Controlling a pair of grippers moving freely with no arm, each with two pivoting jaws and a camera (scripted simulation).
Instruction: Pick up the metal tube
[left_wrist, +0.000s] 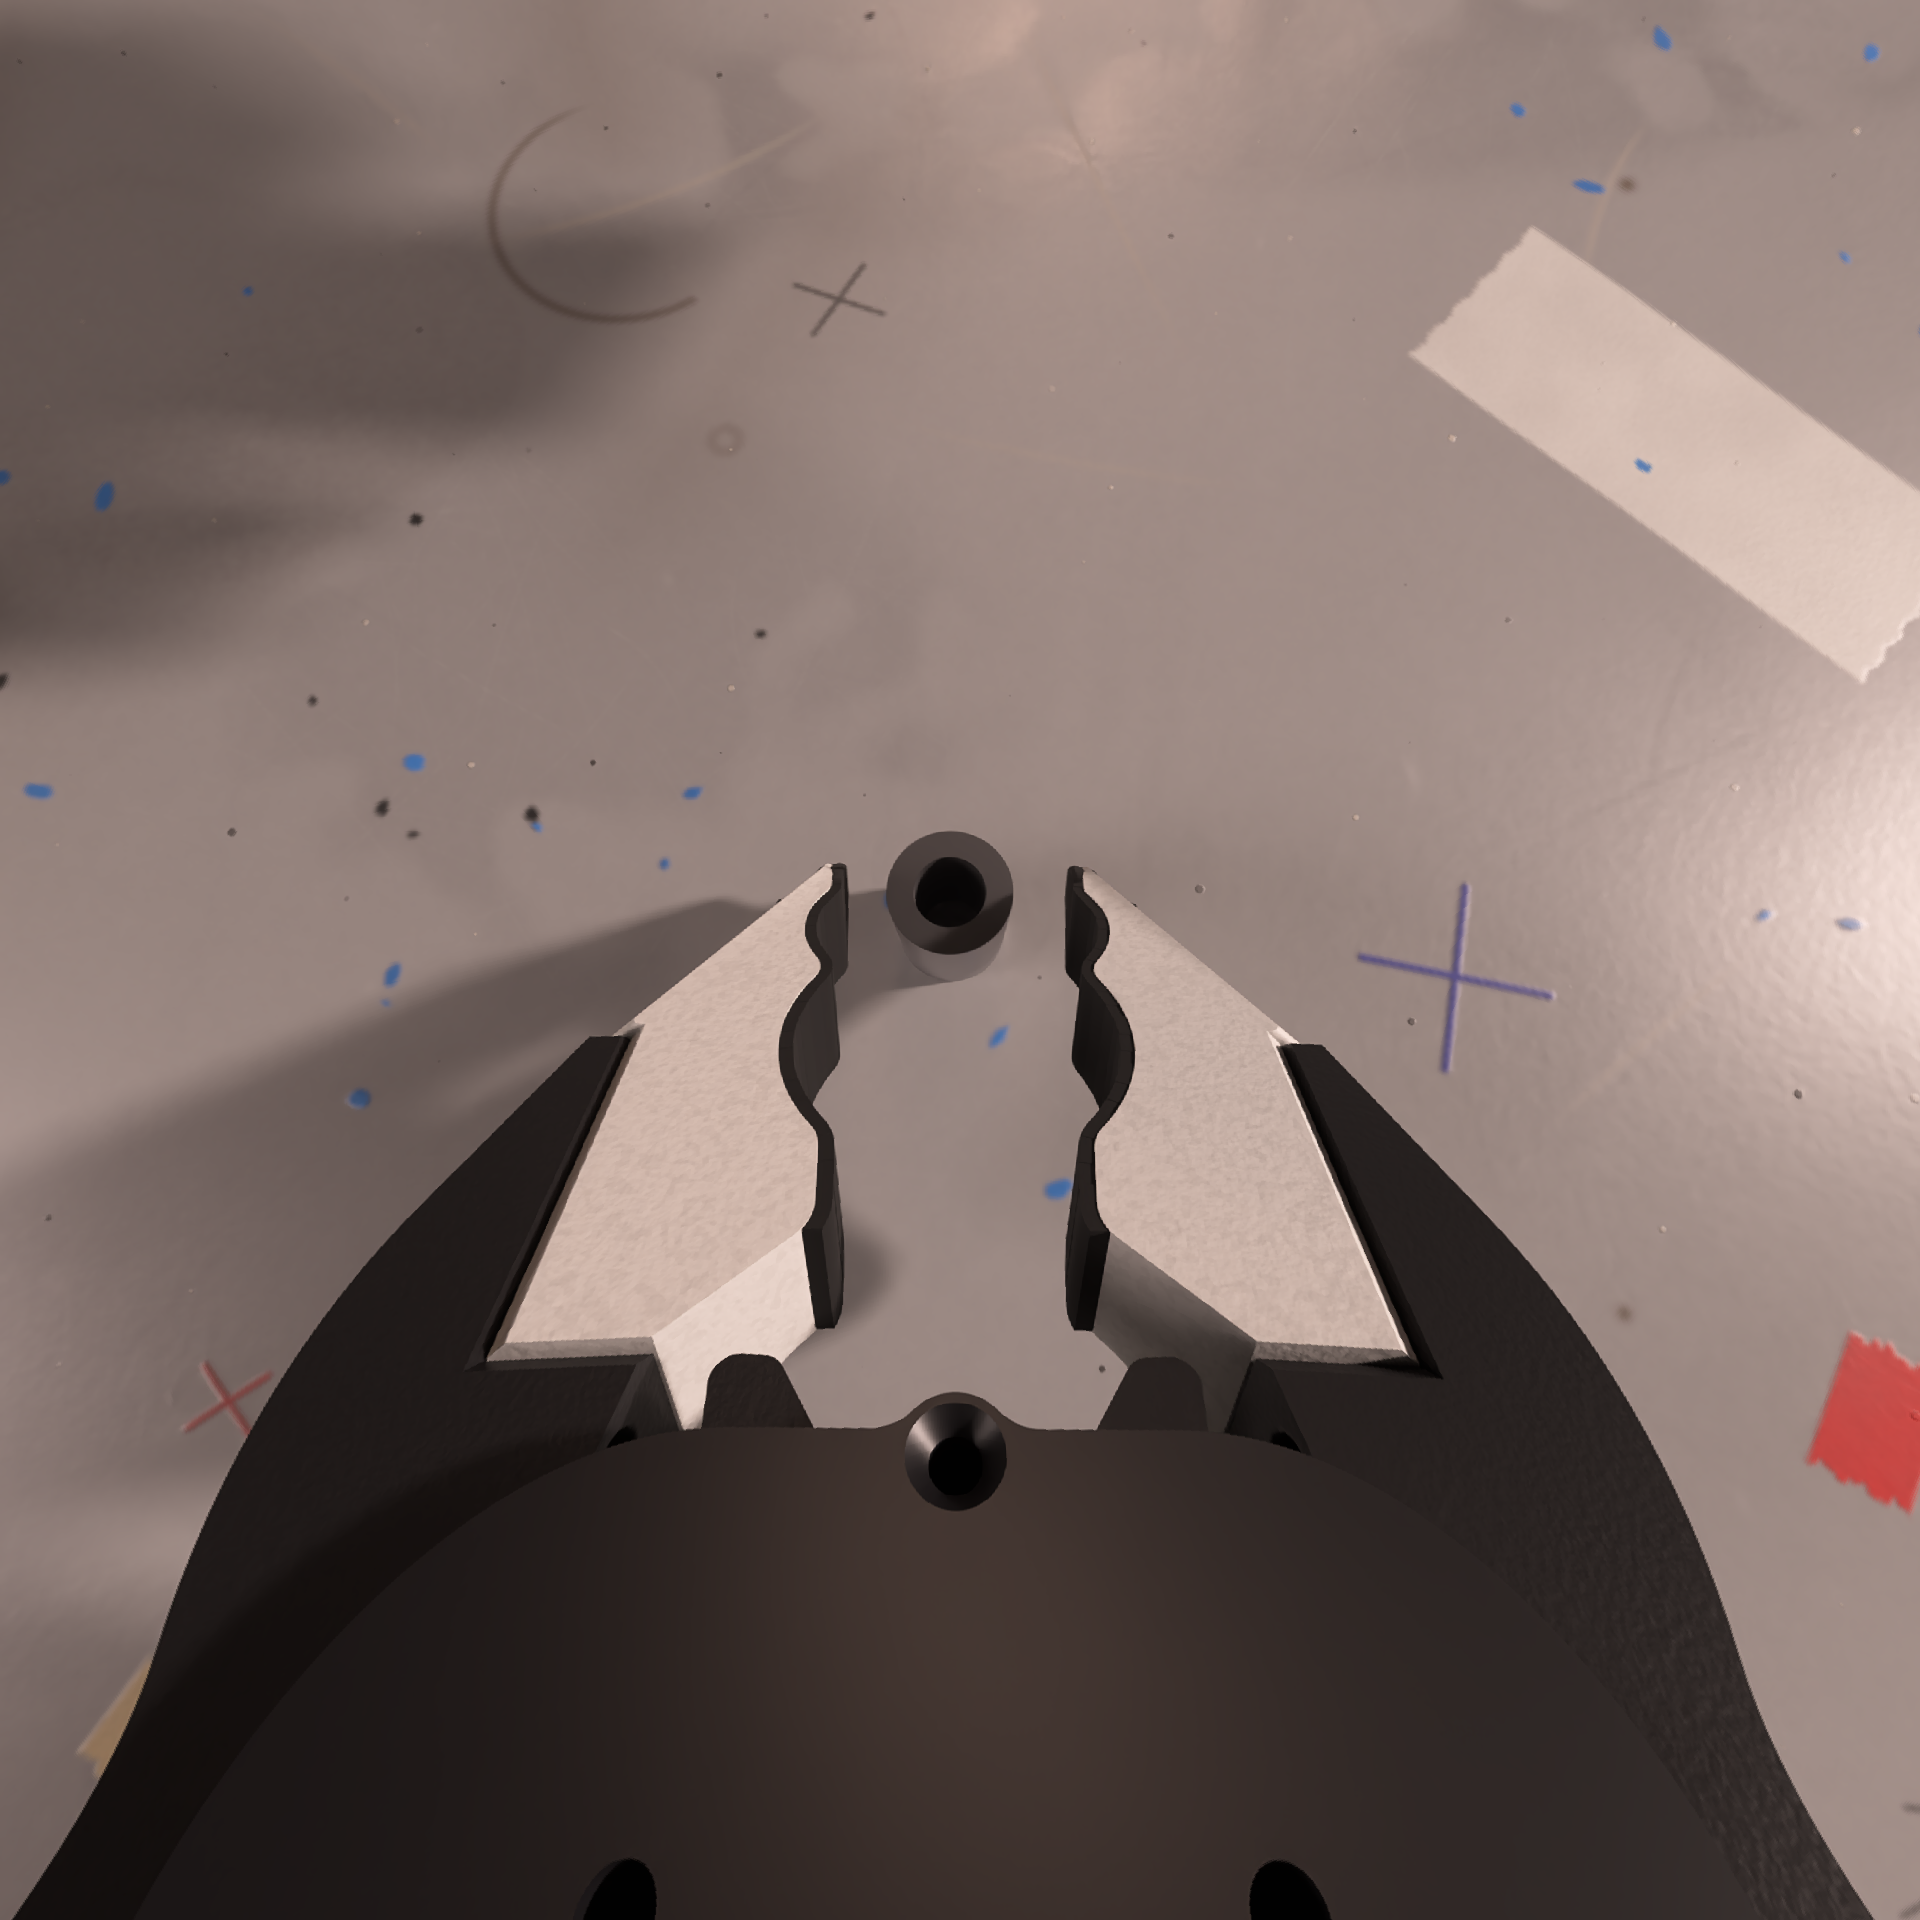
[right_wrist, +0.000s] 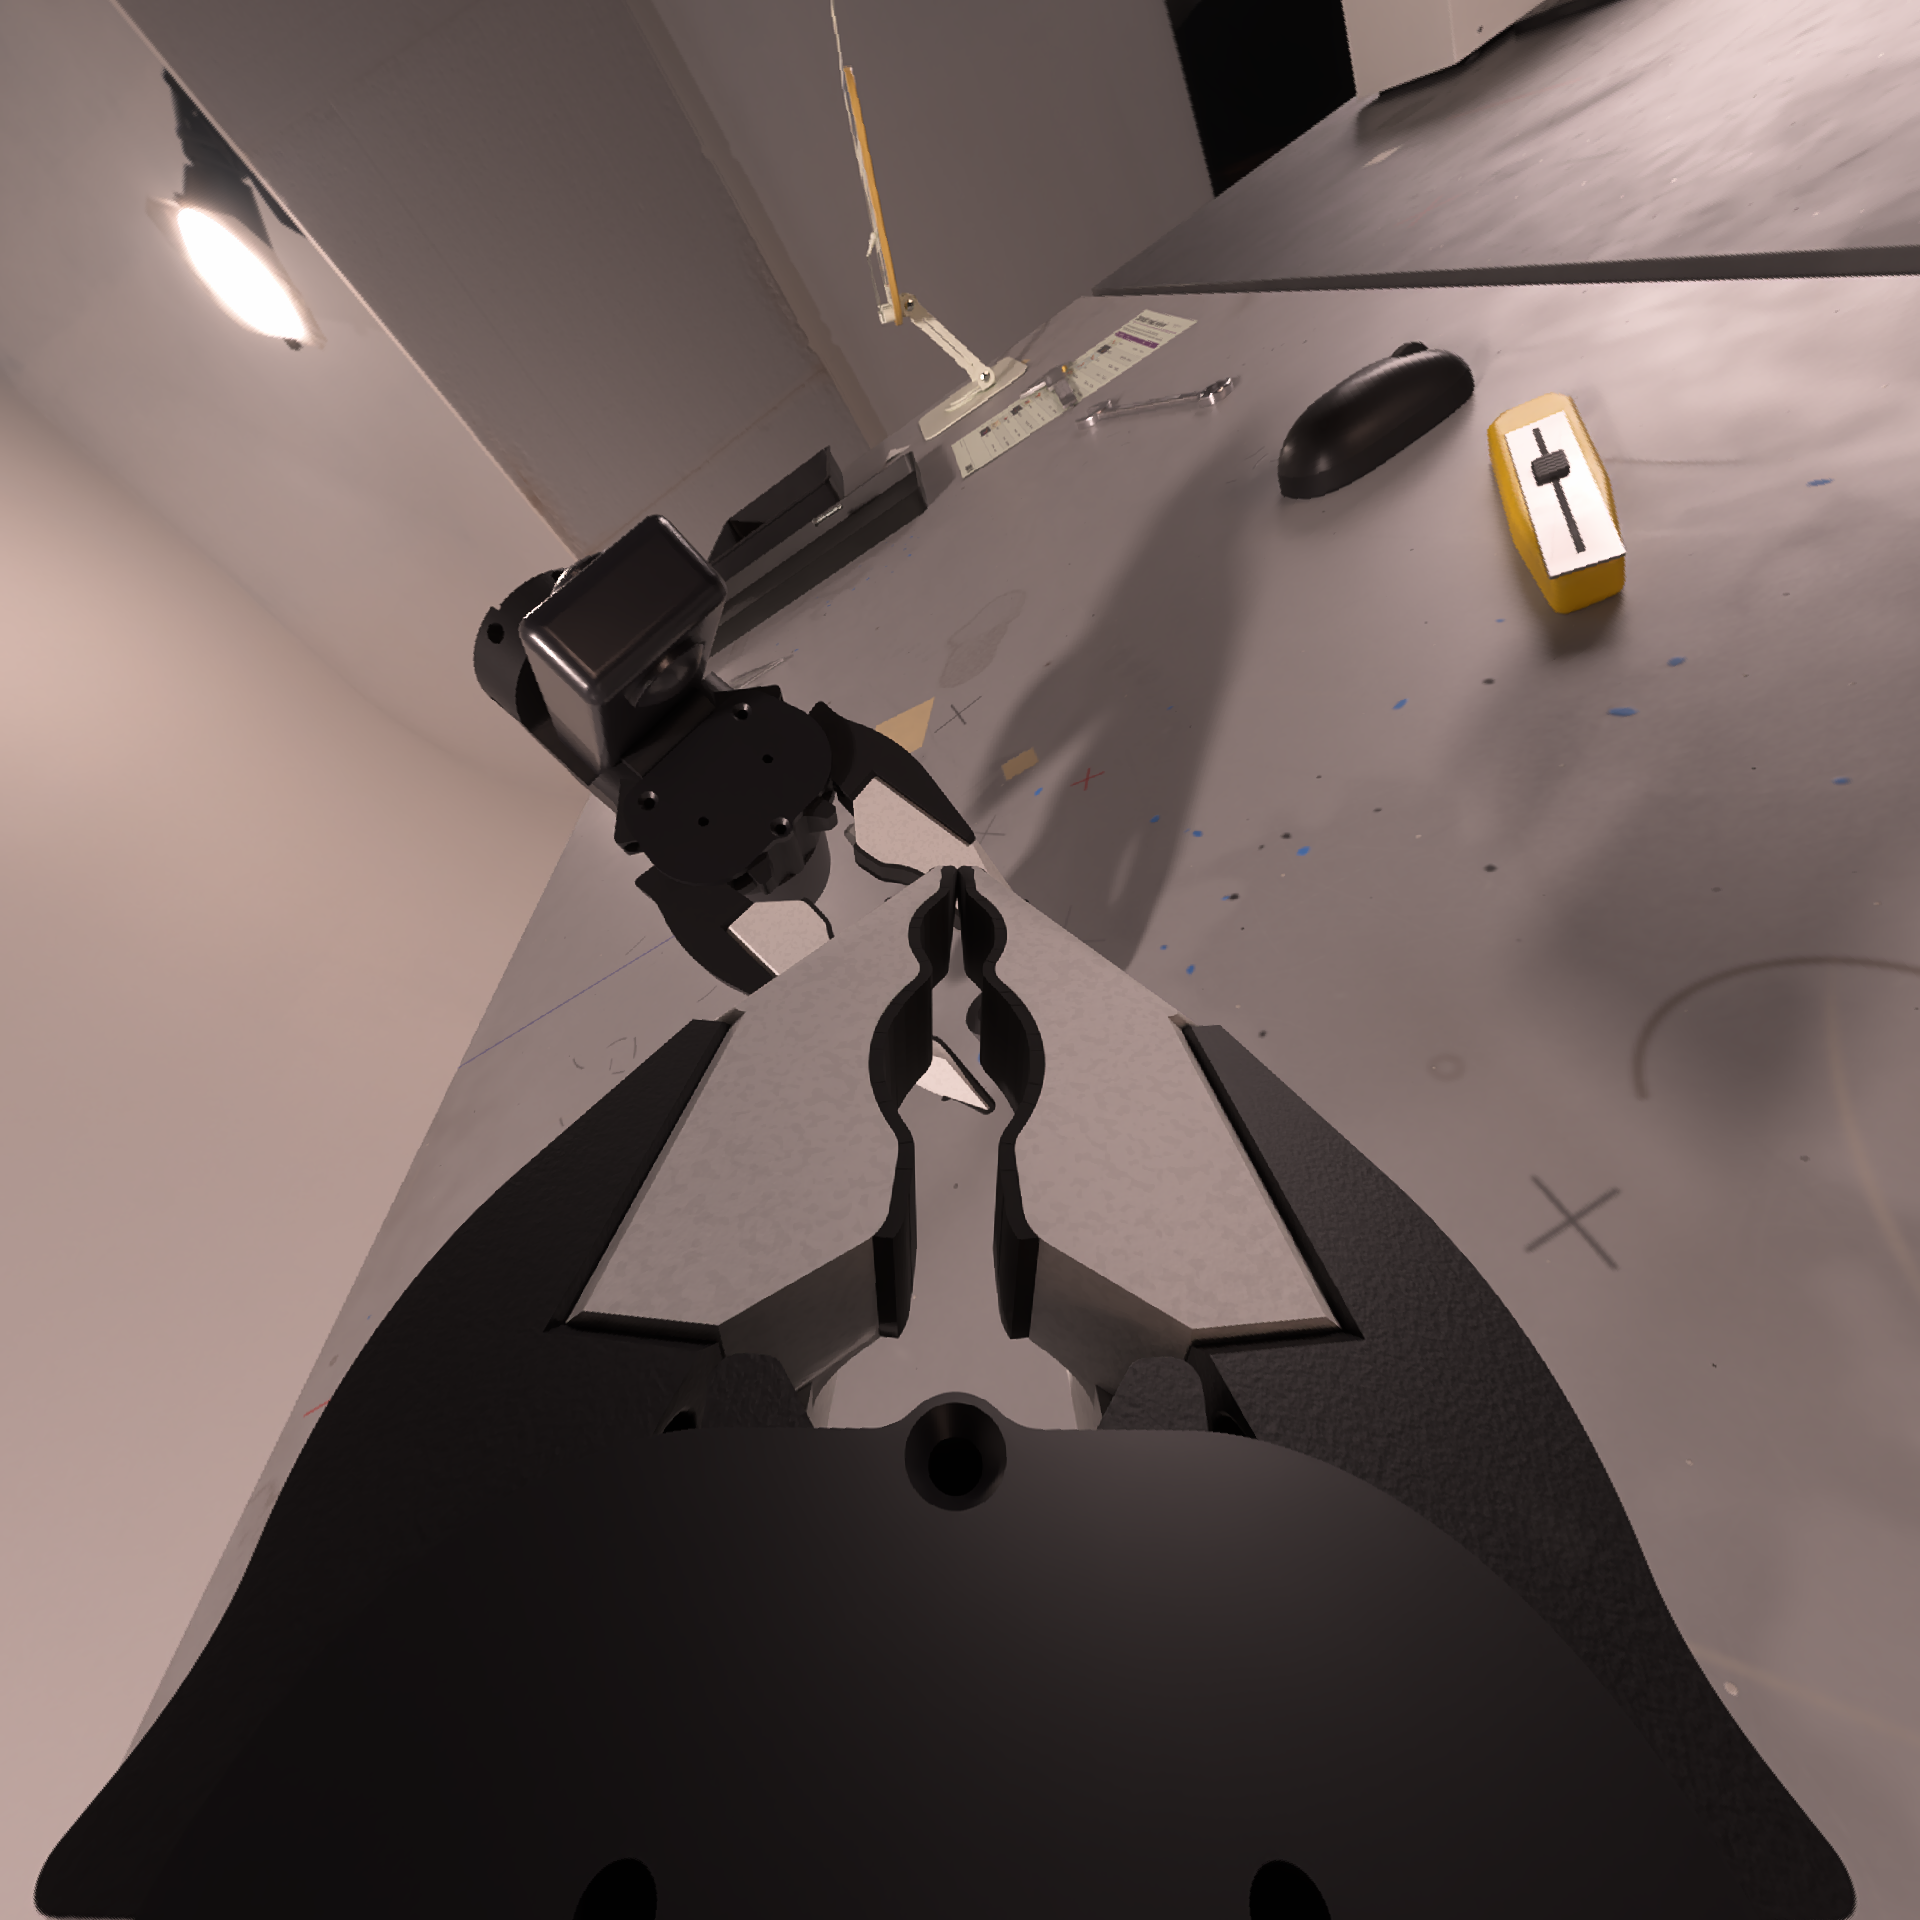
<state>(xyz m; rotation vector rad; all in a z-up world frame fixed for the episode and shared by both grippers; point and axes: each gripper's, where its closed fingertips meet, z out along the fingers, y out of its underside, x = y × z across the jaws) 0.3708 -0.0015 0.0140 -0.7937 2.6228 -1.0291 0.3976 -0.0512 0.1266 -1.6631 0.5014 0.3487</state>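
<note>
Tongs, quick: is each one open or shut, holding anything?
Left tongs: open, empty, metal tube standing between the tips.
Right tongs: shut, holding nothing.

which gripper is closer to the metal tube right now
Left. The left gripper is open with the upright metal tube standing between its fingertips, untouched. The right gripper is shut and empty, back from the left one; the tube does not show in its view.

looks like a workshop or lab bench: grey worktop (left_wrist: 1143, 675) speckled with blue paint, pen crosses and masking tape (left_wrist: 1673, 447), plus a wrench (right_wrist: 1153, 400), a yellow slider box (right_wrist: 1555, 504) and a bare wall lamp (right_wrist: 234, 260)
</note>
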